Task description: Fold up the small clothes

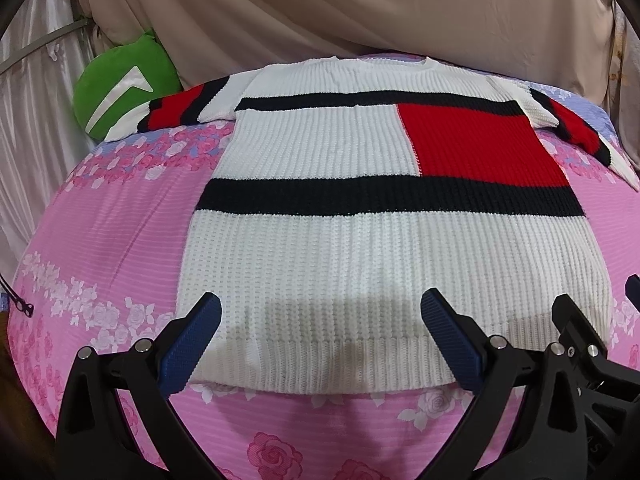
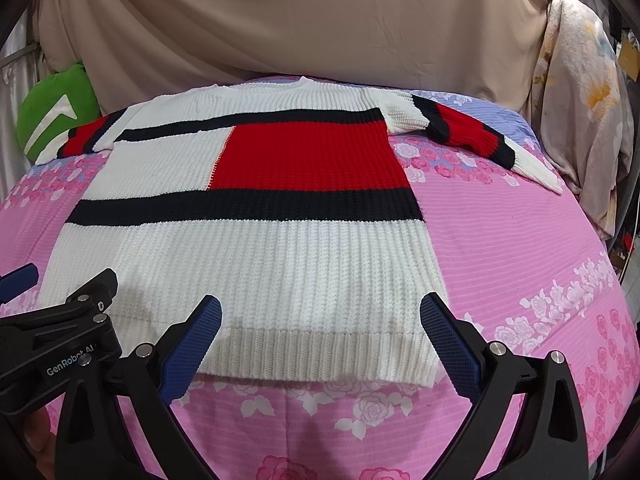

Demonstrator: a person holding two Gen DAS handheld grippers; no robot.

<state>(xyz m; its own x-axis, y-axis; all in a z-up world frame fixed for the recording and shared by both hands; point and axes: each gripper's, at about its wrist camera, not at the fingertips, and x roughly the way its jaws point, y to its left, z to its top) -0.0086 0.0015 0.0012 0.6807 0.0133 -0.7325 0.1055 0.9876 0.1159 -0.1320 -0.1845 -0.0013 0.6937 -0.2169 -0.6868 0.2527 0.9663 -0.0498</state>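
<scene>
Both grippers spread empty over sweater (image 1: 360, 264) hem; left gripper (image 2: 60, 332) labelled "GenRobot AI".

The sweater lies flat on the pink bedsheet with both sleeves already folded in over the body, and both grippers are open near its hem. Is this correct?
Not quite: the sleeves are not folded in. Both wrist views show the sweater with its sleeves spread outward on the pink bedsheet. The rest holds: left gripper and right gripper are open near the hem.
</scene>
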